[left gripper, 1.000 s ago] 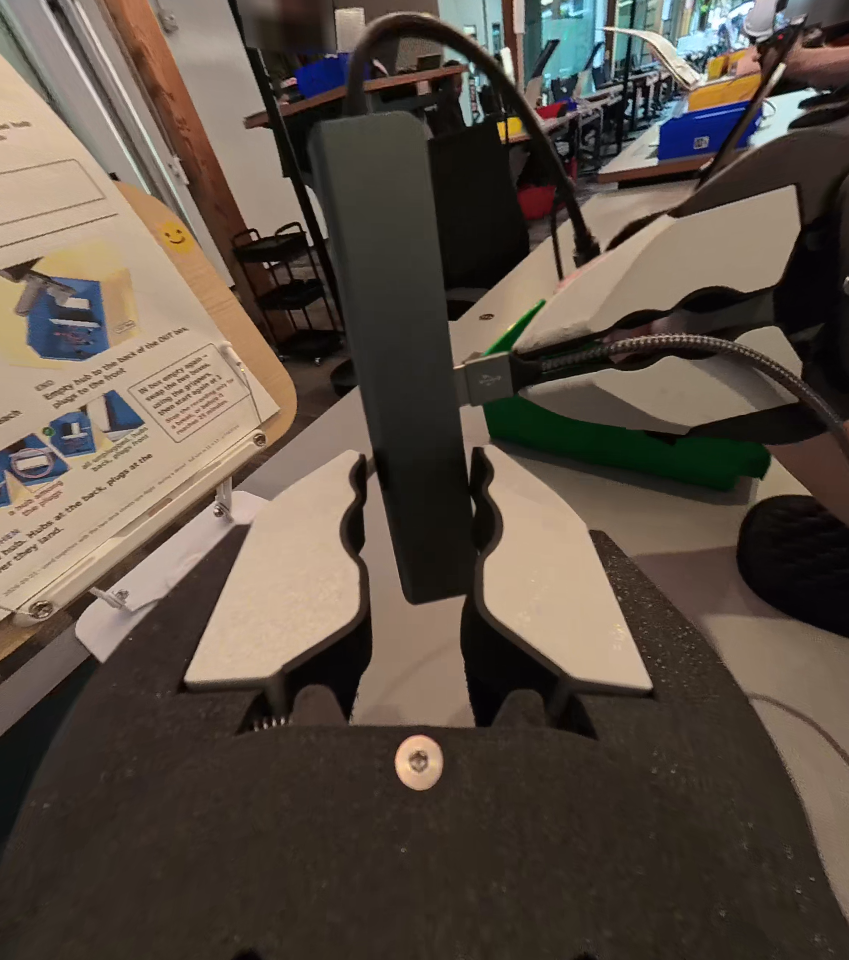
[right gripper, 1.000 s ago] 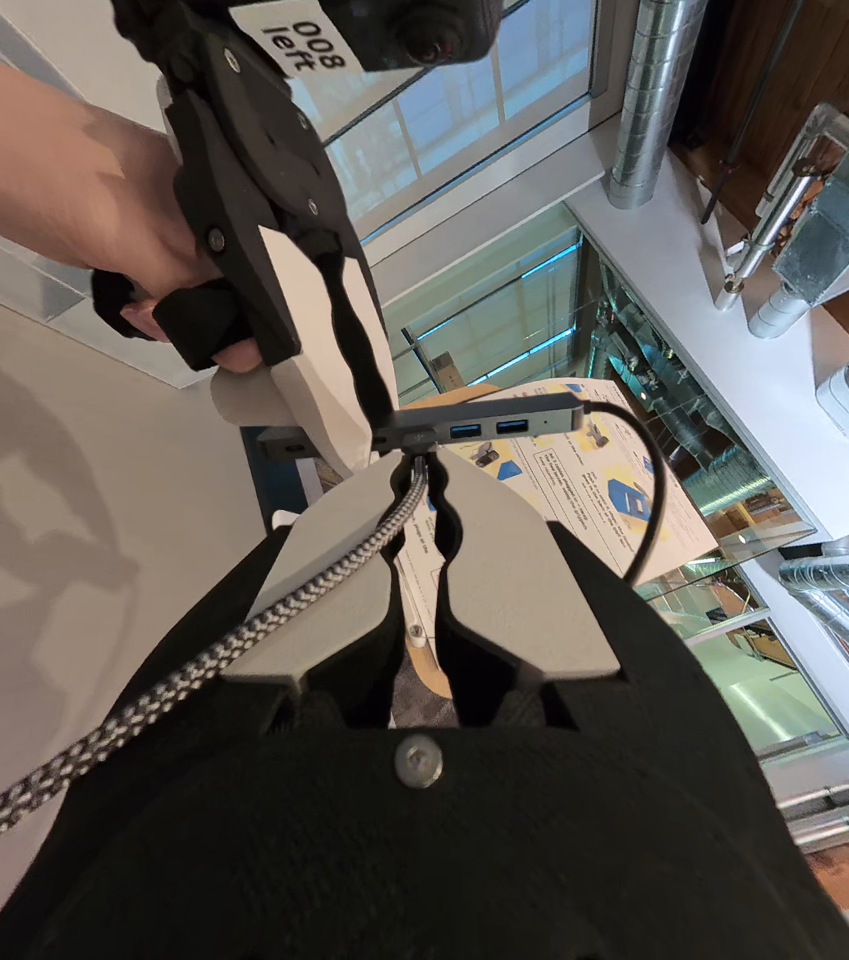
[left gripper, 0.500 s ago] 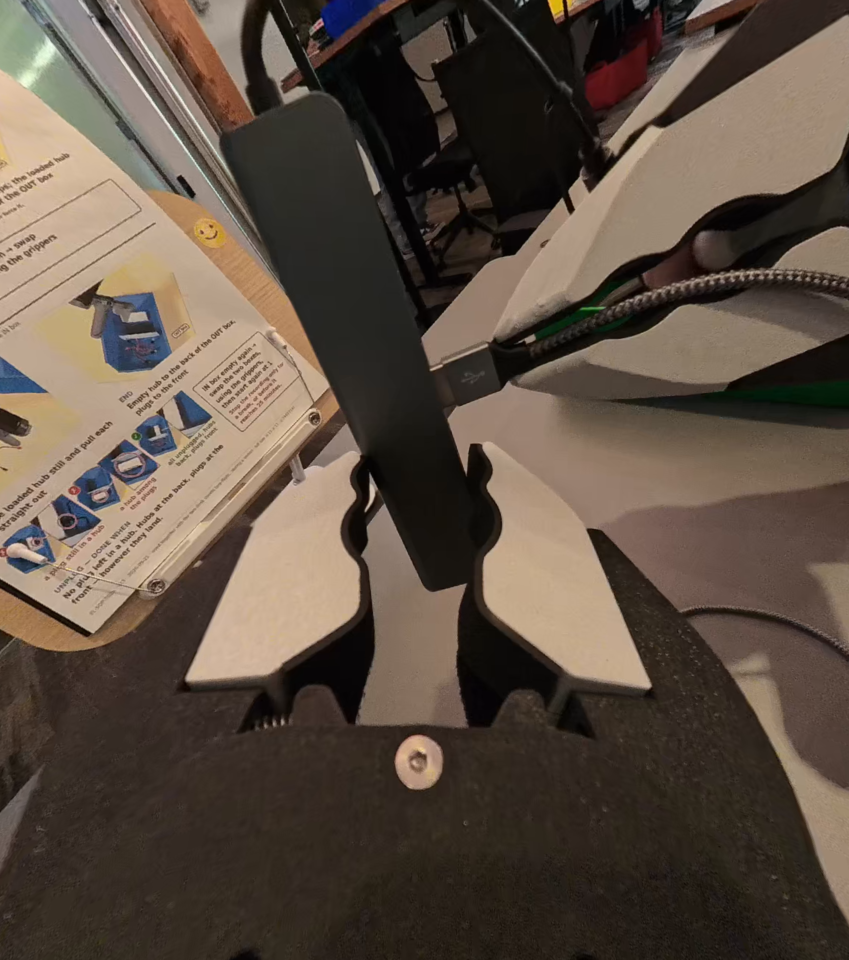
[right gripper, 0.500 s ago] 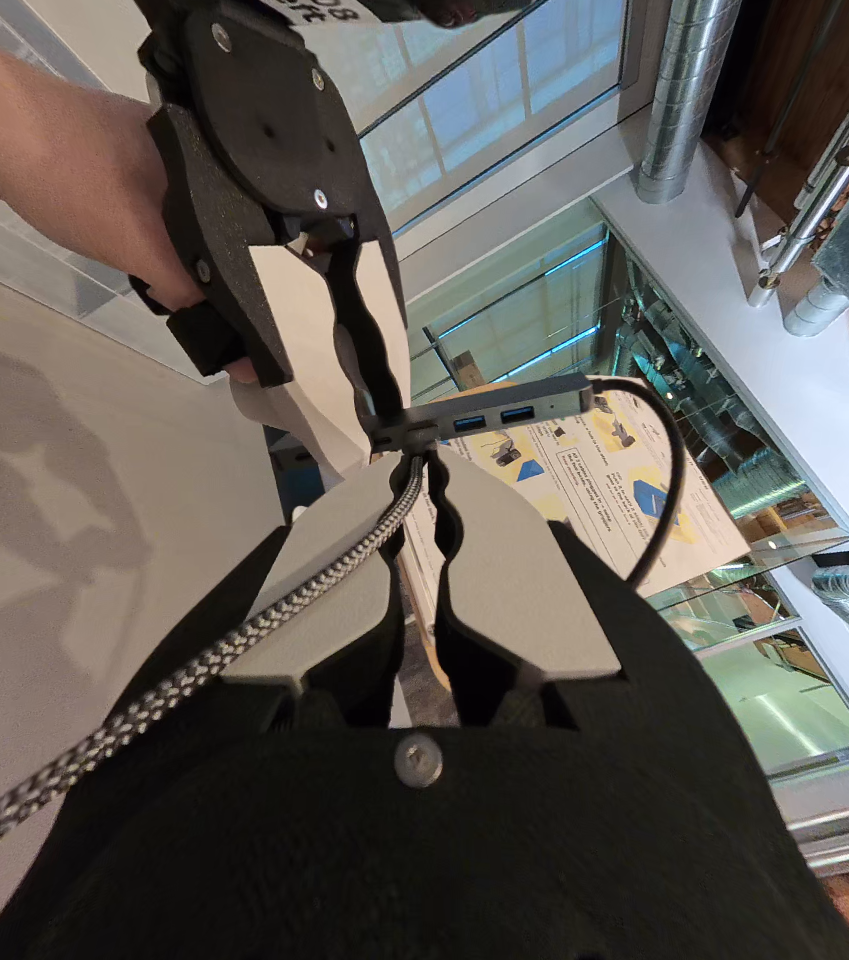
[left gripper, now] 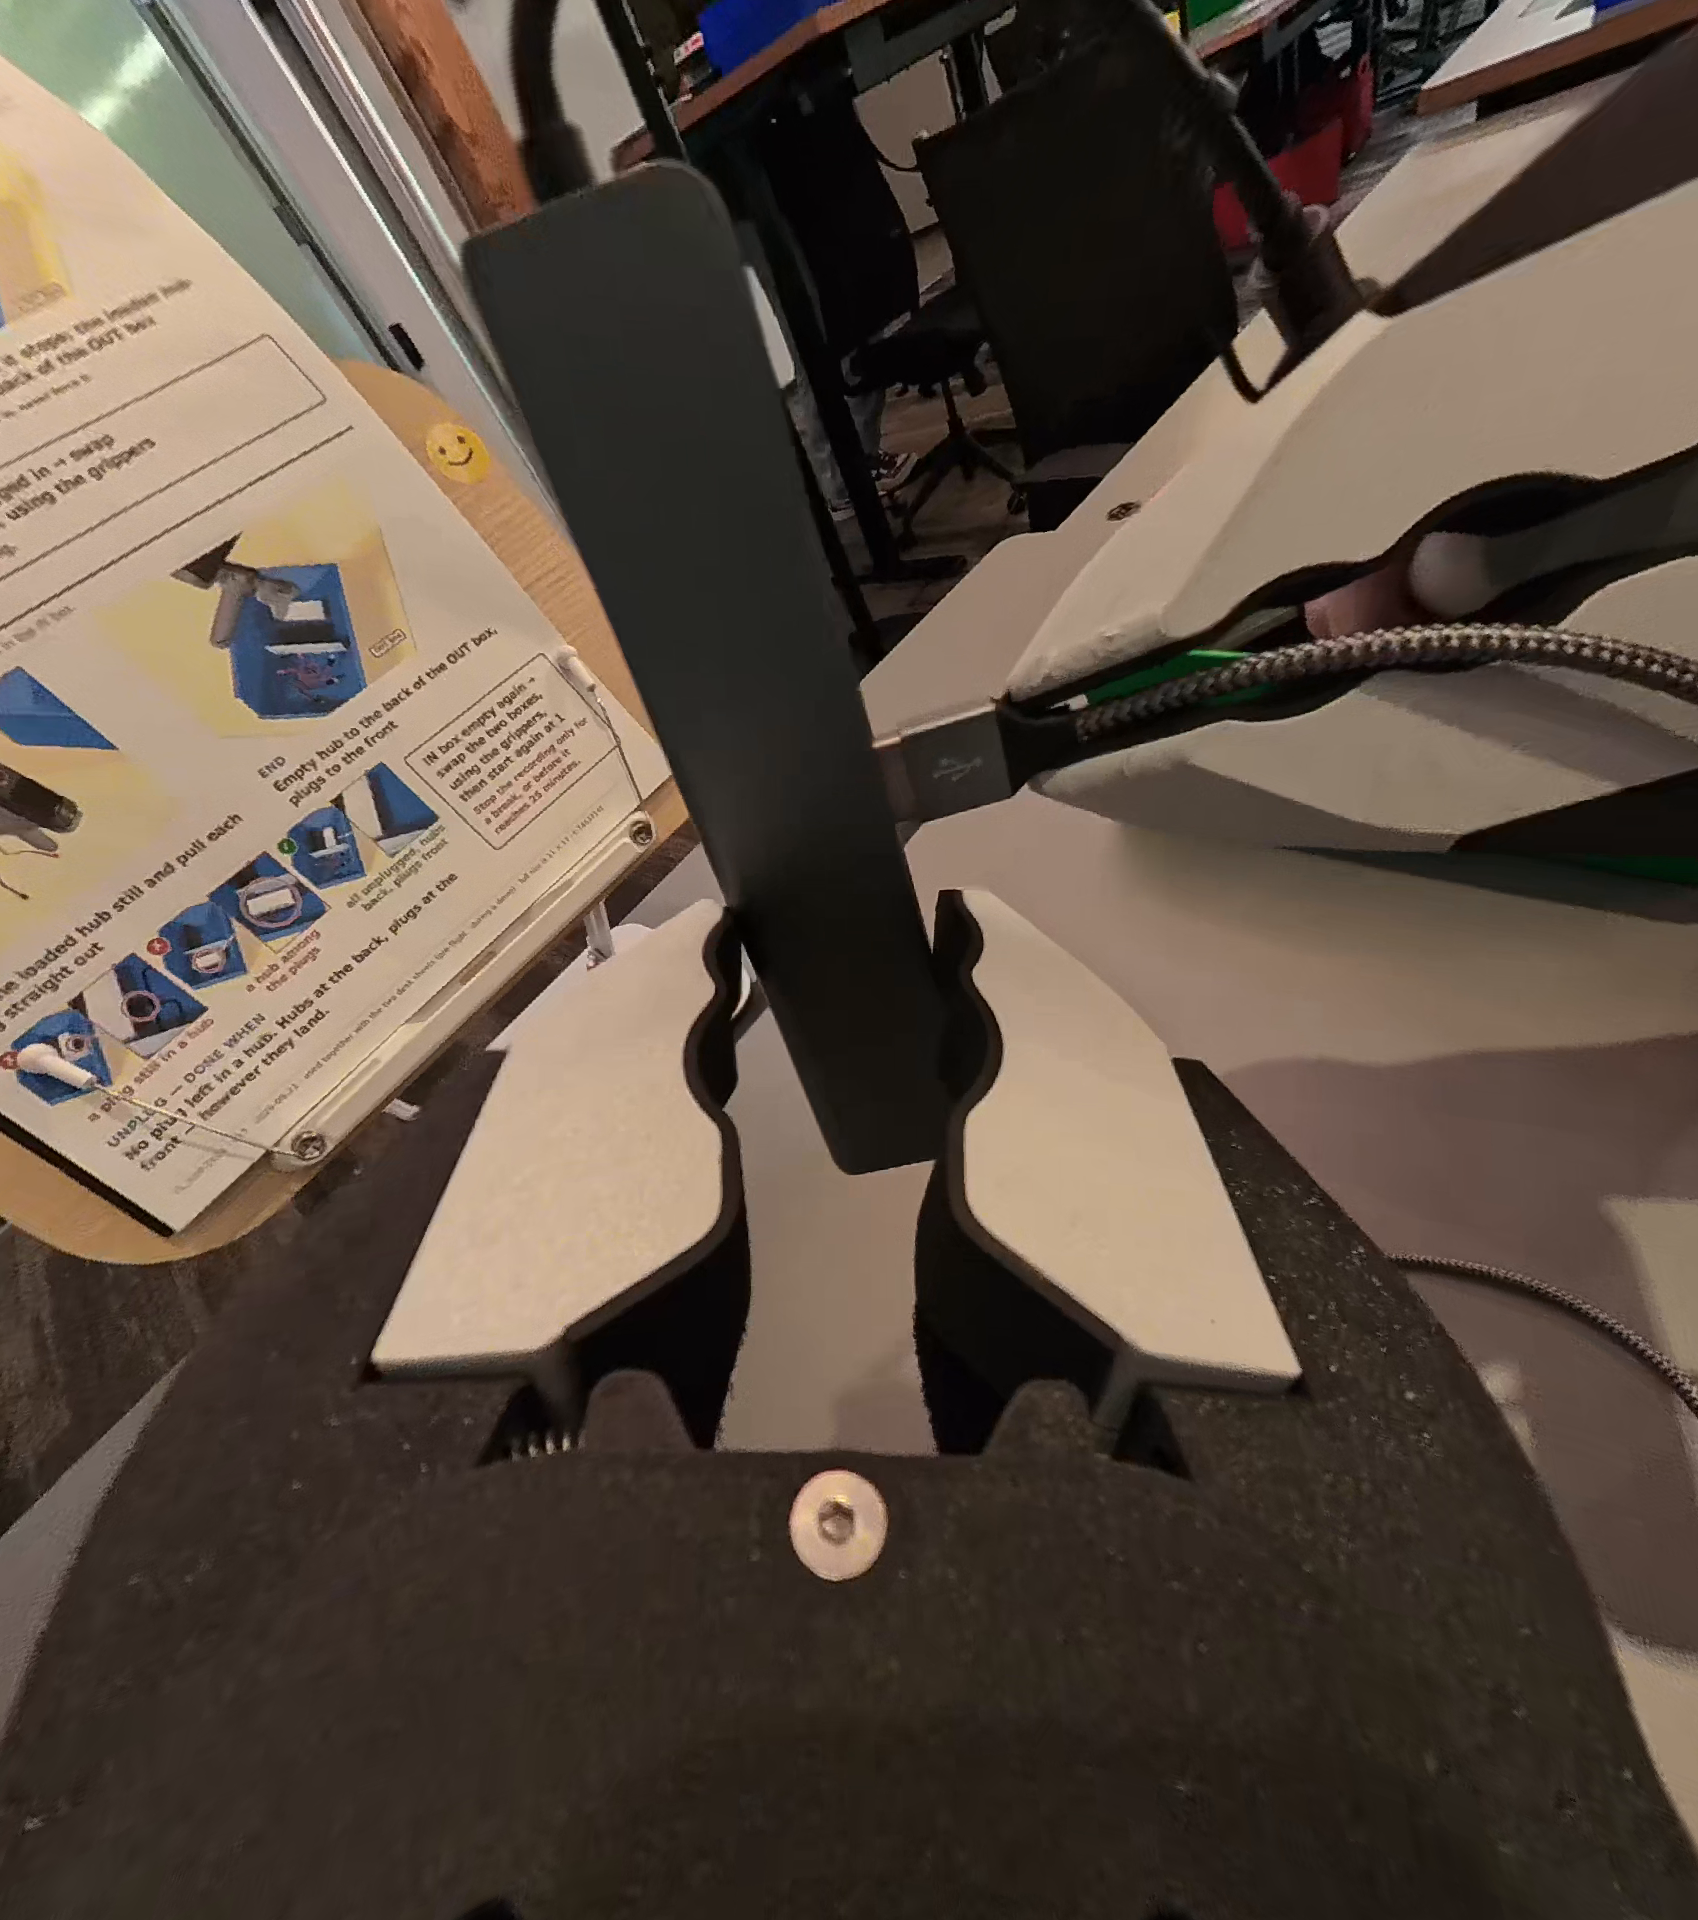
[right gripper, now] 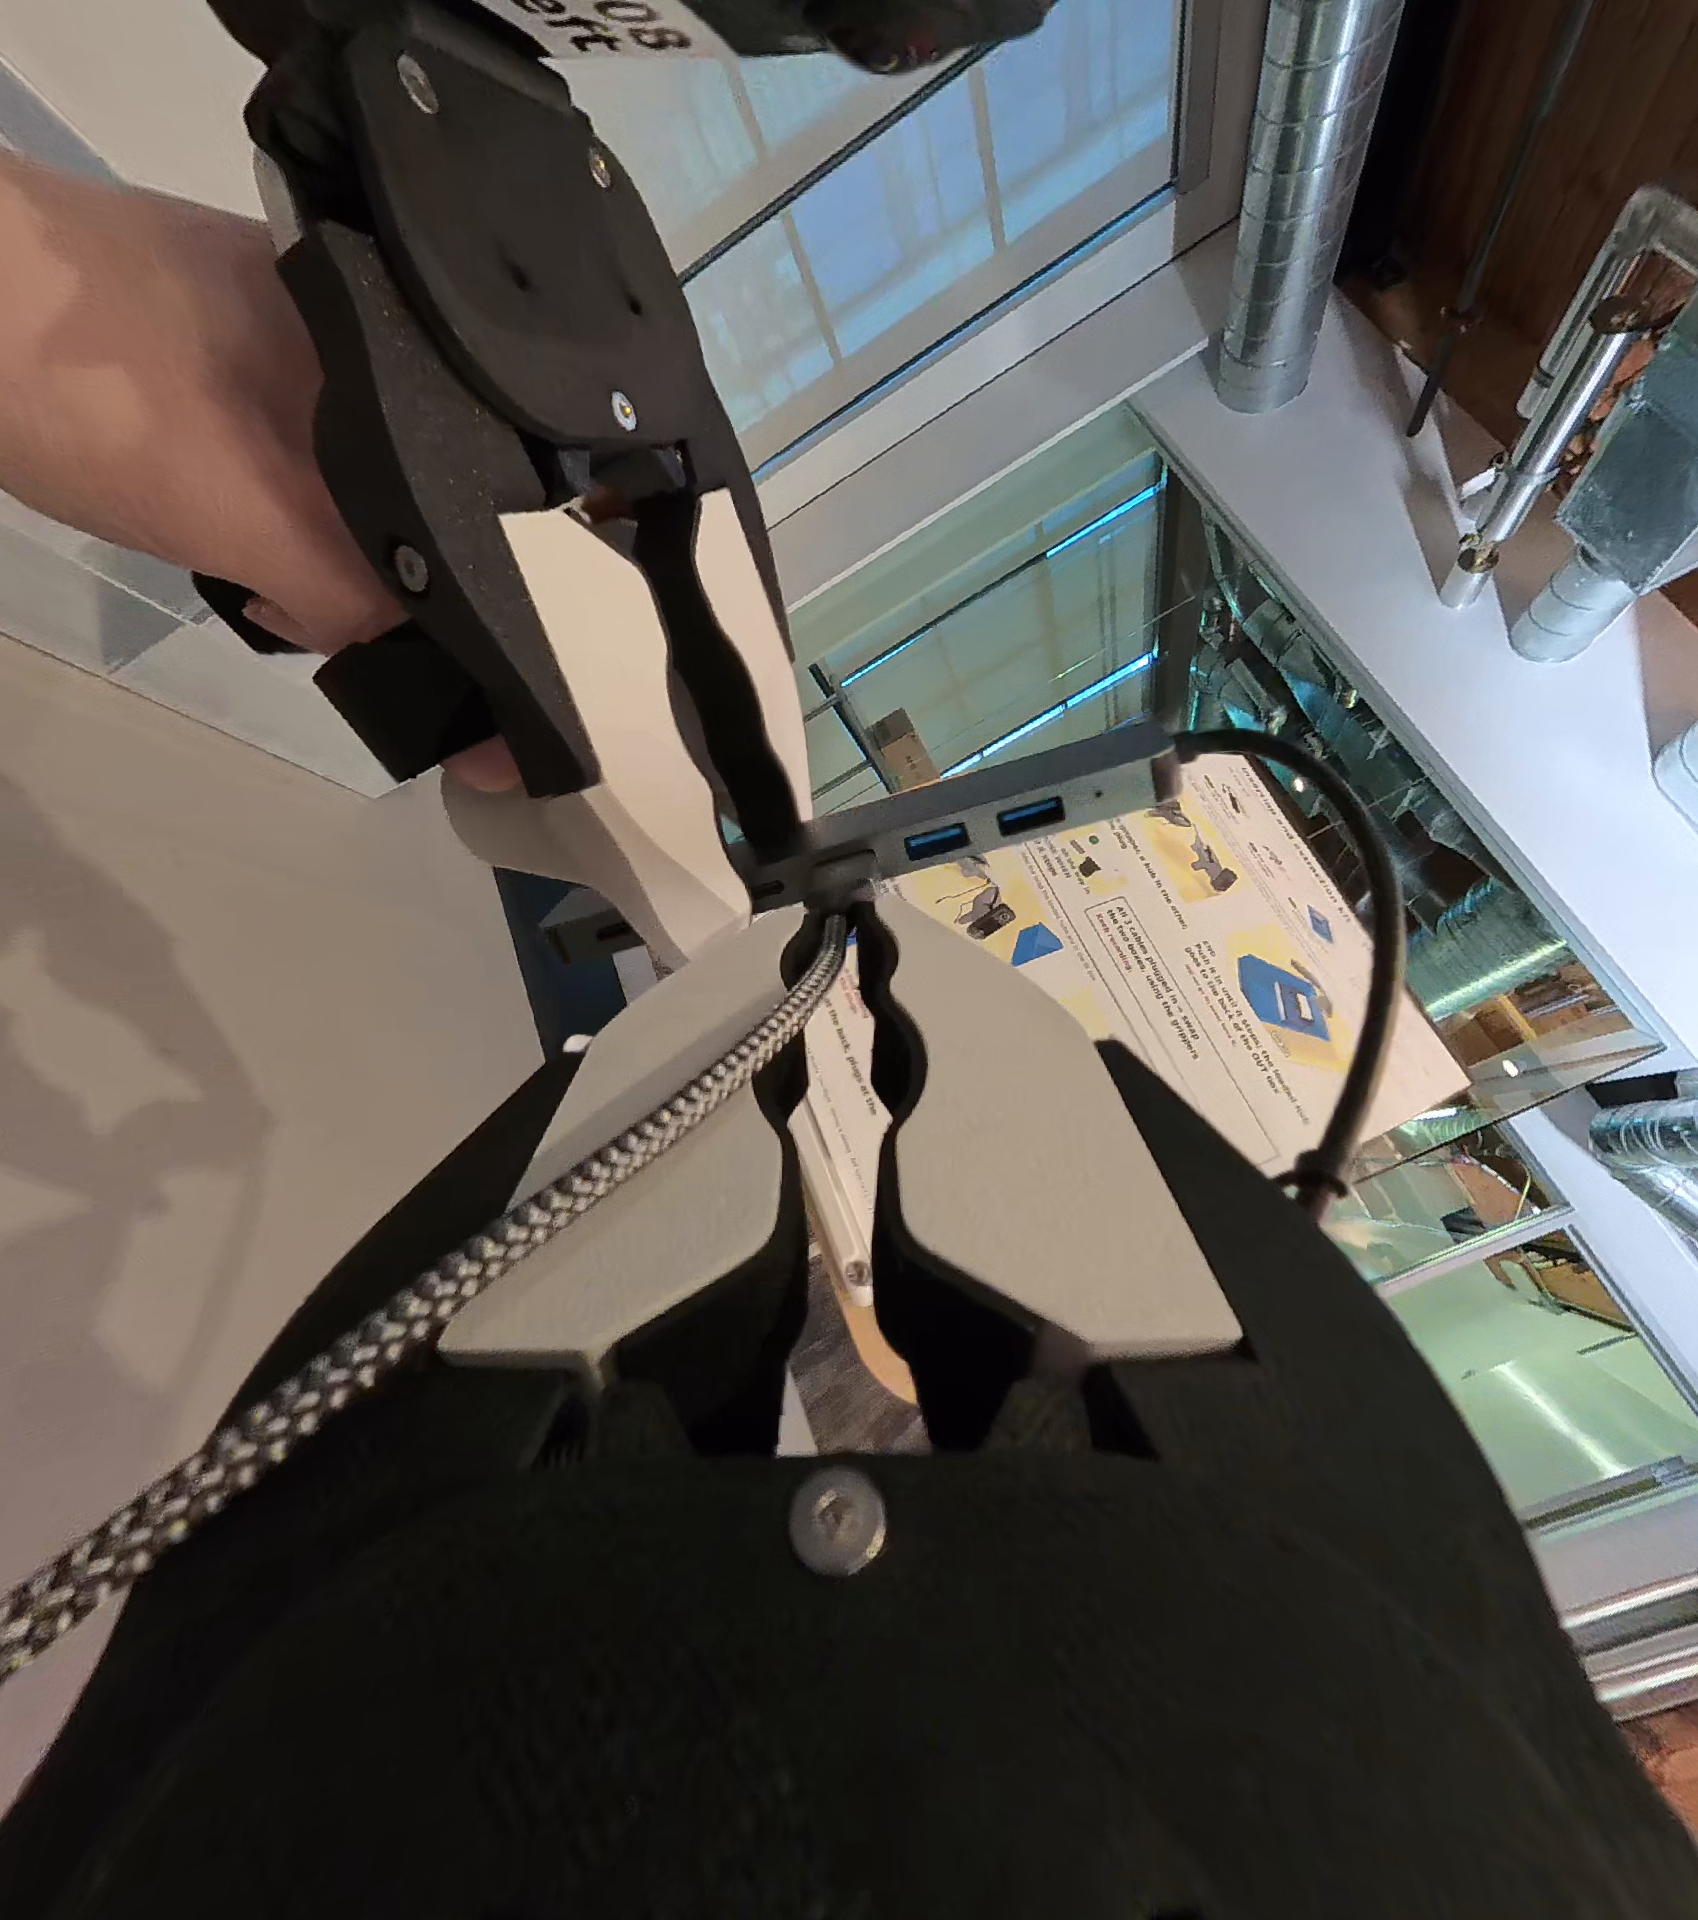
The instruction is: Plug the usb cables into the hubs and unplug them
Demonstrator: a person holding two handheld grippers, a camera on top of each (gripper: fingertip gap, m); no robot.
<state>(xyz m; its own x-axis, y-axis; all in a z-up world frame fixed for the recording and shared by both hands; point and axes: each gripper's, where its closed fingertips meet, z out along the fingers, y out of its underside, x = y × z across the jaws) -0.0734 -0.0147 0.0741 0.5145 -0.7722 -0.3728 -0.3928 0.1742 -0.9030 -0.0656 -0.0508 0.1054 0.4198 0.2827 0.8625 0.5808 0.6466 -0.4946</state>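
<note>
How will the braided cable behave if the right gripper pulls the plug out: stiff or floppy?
Probably floppy: the braided cable curves away behind the right gripper and loops slack across the table. Its plug looks rigid, so gripping there likely steers it. The hub looks stiff.

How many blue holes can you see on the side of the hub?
2. Both blue ports sit side by side on the hub: one nearer the braided cable's plug, one nearer the black cord. Any ports under the hand-held gripper's fingers would be hidden.

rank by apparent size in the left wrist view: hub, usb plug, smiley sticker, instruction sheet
1. instruction sheet, partly cut off
2. hub, nearer the camera, so its true size is unsure
3. usb plug
4. smiley sticker
</note>
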